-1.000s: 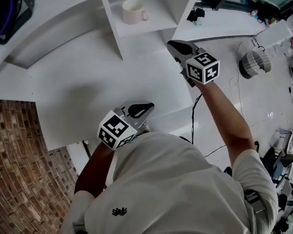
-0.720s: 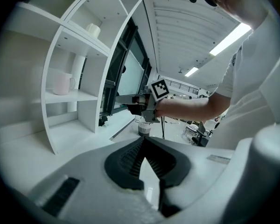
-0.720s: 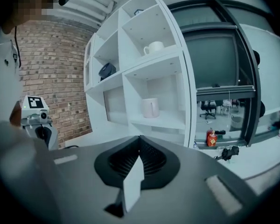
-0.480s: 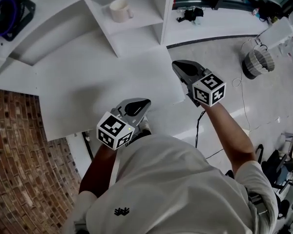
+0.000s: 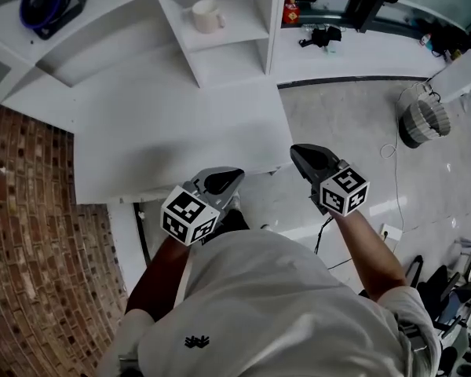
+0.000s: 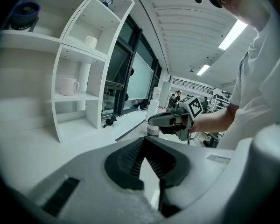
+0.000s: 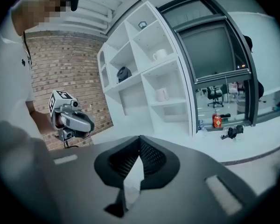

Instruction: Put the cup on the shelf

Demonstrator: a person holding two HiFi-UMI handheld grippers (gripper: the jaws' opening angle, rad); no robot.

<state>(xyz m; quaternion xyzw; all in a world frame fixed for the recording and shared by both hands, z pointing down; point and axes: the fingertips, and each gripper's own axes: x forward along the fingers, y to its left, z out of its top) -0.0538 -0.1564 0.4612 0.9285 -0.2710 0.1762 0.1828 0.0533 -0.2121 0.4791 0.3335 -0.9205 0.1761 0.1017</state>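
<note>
A cream cup (image 5: 207,16) stands upright in a compartment of the white shelf unit (image 5: 268,30), far from both grippers. The left gripper view shows the same cup (image 6: 69,86), and so does the right gripper view (image 7: 162,94). My left gripper (image 5: 224,181) hovers over the white table's near edge, shut and empty. My right gripper (image 5: 308,157) hangs off the table's right corner above the floor, shut with nothing between its jaws. Each gripper appears in the other's view: the right gripper (image 6: 154,121) and the left gripper (image 7: 86,124).
A second cup (image 6: 91,42) sits one shelf higher. A dark blue round object (image 5: 50,1) lies on the shelf at upper left. A red bottle (image 5: 290,11) and a black item (image 5: 322,35) rest on the window ledge. The white table (image 5: 180,124) stands before the shelf, with a brick wall (image 5: 31,234) at left.
Both grippers have drawn back from the shelf toward the person. The right gripper has moved from near the shelf to beyond the table's near right corner. The cup stays on its shelf.
</note>
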